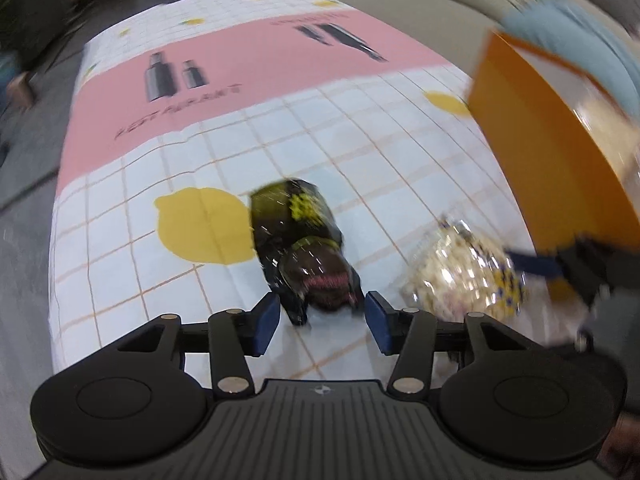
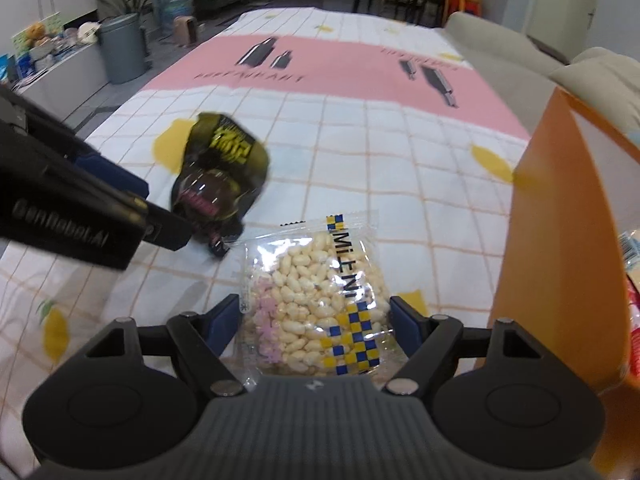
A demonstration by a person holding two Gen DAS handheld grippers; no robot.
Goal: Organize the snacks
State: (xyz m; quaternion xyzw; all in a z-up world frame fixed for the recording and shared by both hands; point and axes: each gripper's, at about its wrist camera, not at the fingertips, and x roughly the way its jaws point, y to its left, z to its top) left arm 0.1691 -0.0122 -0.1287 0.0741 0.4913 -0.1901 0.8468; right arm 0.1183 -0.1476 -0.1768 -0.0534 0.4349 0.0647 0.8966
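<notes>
Right claw point(image 2: 314, 320) straddles the clear puffed-snack packet point(image 2: 316, 292), unclamped; left claw point(image 1: 322, 316), apart, nears the dark packet point(image 1: 304, 240) at ten o'clock. Slippery film may slide out.

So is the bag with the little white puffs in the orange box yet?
No, out. The clear bag lies on the tablecloth between the right gripper's open fingers, beside the orange box.

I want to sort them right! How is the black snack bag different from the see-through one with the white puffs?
The black snack bag is dark with yellow print, hiding its contents; the clear puffed-snack bag shows pale puffs and a blue-yellow checkered strip. The black one sits before the left gripper; the clear one lies between the right gripper's open fingers. Both rest on the lemon-print tablecloth beside the orange box.
</notes>
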